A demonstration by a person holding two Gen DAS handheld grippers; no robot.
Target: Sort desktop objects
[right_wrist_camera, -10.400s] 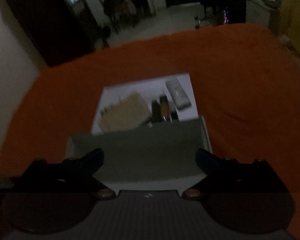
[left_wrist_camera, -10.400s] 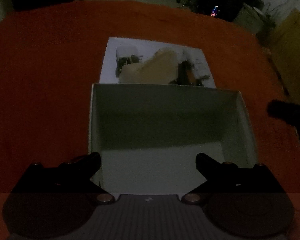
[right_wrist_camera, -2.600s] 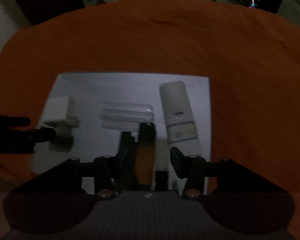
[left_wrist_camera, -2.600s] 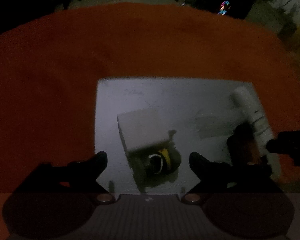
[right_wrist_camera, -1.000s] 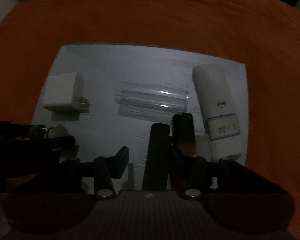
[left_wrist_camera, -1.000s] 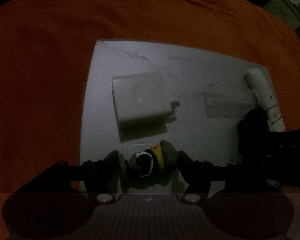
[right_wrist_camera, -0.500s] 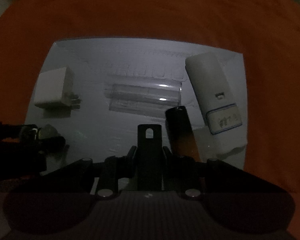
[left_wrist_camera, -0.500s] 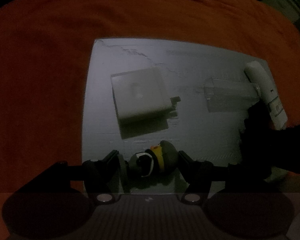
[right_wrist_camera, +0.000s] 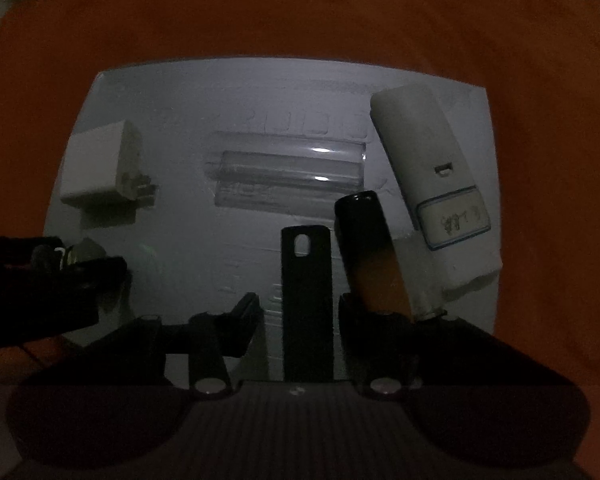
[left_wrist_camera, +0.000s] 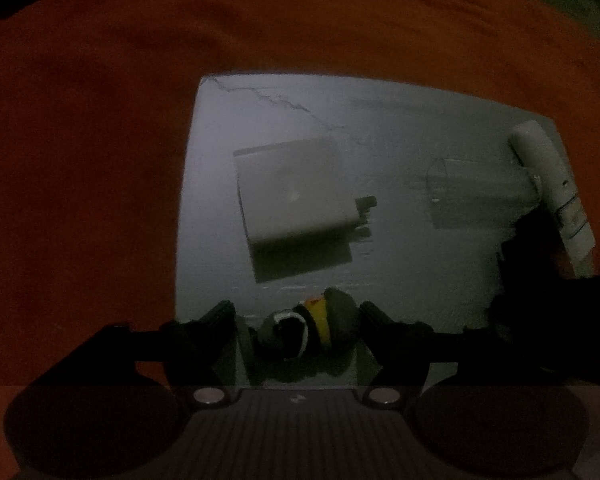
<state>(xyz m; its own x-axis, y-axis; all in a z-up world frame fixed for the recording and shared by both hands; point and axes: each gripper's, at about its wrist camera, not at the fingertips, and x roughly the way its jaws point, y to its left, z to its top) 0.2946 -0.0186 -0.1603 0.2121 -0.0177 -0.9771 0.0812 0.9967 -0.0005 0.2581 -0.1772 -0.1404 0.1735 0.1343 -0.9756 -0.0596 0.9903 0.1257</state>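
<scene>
On the white sheet [left_wrist_camera: 220, 240] a small dark toy with a yellow band [left_wrist_camera: 312, 328] lies between the fingers of my left gripper [left_wrist_camera: 296, 320]. Its jaws are opening and a gap shows on the toy's left side. My right gripper [right_wrist_camera: 298, 312] points down over a flat black bar with a hole [right_wrist_camera: 306, 280]. Its jaws are opening too, and the left pad stands clear of the bar. A black-and-orange cylinder [right_wrist_camera: 372, 248] leans just right of the bar, against a white labelled device [right_wrist_camera: 432, 176].
A white plug adapter [left_wrist_camera: 292, 192] [right_wrist_camera: 100, 164] and a clear plastic case [left_wrist_camera: 476, 196] [right_wrist_camera: 288, 176] lie further up the sheet. Orange cloth [left_wrist_camera: 80, 160] surrounds the sheet. The other gripper shows dark at each view's edge. The room is dim.
The right jaws closed on the black bar half a second ago and have now parted again; the cylinder was pushed right against the white device. The left jaws stand slightly wider around the toy.
</scene>
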